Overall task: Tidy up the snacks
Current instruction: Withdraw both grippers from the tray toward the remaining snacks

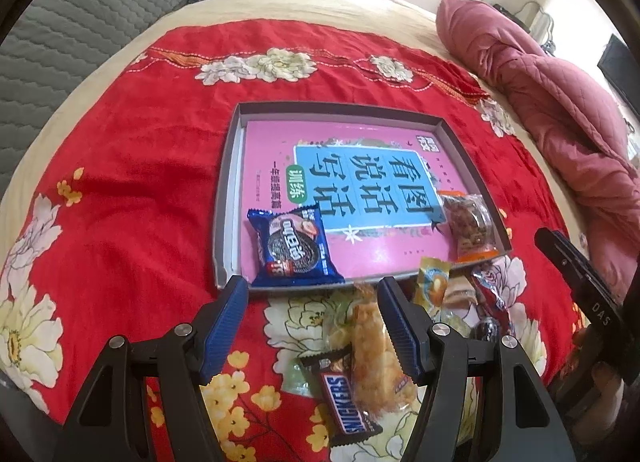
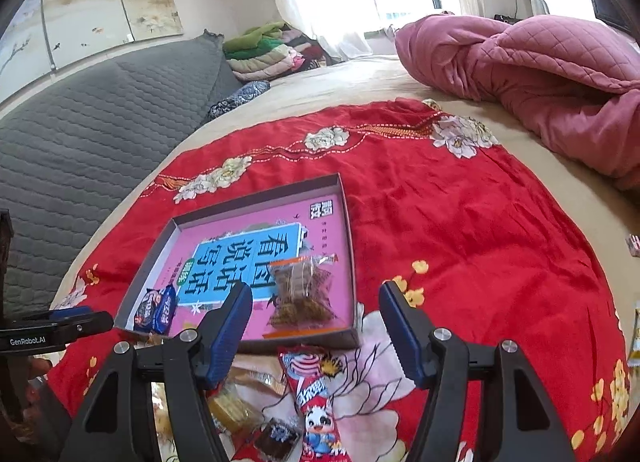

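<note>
Red floral bedspread [image 1: 140,166] under gray tray [image 1: 224,198] with cookie packet [image 1: 294,248], nut pack [image 1: 468,222]; both jaws spread, empty.

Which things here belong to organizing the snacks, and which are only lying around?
Job: tray, cookie pack, nut pack, chocolate bar, red candy pack.
Lying about: pink quilt, folded clothes, wall painting.

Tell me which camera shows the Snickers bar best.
The left wrist view: the Snickers bar lies on the red cloth between the gripper's fingers, its label readable. In the right wrist view I can't find it.
</note>
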### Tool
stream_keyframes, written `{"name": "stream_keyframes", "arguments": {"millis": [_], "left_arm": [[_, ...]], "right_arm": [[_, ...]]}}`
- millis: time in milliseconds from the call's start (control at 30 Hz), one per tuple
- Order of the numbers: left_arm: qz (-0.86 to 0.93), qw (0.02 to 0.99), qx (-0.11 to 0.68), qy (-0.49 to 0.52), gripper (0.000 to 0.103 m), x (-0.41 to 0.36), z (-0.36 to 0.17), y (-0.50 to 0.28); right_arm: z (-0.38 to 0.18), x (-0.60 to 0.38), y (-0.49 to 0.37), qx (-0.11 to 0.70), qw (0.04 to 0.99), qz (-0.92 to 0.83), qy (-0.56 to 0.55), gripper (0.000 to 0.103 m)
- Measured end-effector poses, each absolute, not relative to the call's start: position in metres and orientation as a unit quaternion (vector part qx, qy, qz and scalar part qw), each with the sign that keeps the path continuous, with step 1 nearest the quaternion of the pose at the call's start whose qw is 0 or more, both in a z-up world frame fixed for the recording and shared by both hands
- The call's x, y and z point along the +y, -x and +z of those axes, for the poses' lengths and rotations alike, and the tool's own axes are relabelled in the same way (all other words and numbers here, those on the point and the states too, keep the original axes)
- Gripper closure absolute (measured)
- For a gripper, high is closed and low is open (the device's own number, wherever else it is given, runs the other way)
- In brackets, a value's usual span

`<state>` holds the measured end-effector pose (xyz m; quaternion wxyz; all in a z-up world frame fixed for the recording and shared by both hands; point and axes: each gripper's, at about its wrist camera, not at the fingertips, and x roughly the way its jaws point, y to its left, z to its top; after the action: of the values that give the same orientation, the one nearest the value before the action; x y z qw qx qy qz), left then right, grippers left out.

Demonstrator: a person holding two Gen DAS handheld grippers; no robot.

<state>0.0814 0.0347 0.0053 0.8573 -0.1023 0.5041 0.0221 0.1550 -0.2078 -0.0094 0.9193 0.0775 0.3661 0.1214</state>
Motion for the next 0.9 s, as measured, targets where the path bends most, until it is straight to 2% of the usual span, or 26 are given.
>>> {"name": "stream_keyframes", "arguments": {"millis": [900], "left_arm": [[-0.036, 0.832, 0.552, 0.034, 0.034, -0.019, -0.021, -0.060]], "right_arm": [[-0.035, -0.201, -0.138, 0.435, 0.892, 0.114, -0.050, 0.038]]}}
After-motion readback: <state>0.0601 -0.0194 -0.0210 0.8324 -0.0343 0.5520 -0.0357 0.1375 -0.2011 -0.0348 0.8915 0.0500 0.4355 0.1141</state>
